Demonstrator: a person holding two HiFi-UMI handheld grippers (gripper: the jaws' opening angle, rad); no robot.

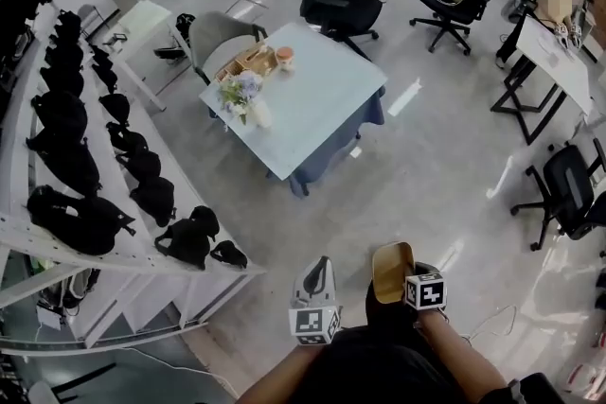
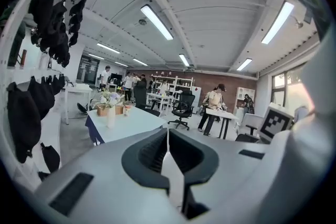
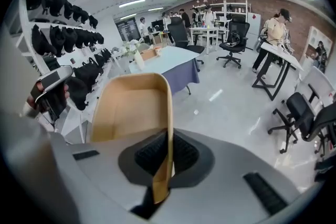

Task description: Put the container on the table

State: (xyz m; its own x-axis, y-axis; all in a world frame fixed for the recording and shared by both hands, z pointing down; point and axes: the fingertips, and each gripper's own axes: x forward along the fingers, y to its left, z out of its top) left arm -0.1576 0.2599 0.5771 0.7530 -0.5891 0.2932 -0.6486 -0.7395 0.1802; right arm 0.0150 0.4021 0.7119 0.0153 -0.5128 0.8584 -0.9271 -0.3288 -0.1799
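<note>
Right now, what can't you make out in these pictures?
- Container: its underside, right gripper view, hidden behind its own walls.
- Basket on the table: what it holds, head view, too small to tell.
- Dark things on the shelves: what they are, head view, too dark and small.

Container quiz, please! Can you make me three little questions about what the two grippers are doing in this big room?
1. True or false: the left gripper holds something.
2. The right gripper is shut on: A) a vase, B) the tan container, C) a black bag.
3. Is the container on the table yet?
Key: 1 false, its jaws are shut and empty; 2 B; 3 no, the gripper holds it above the floor.
</note>
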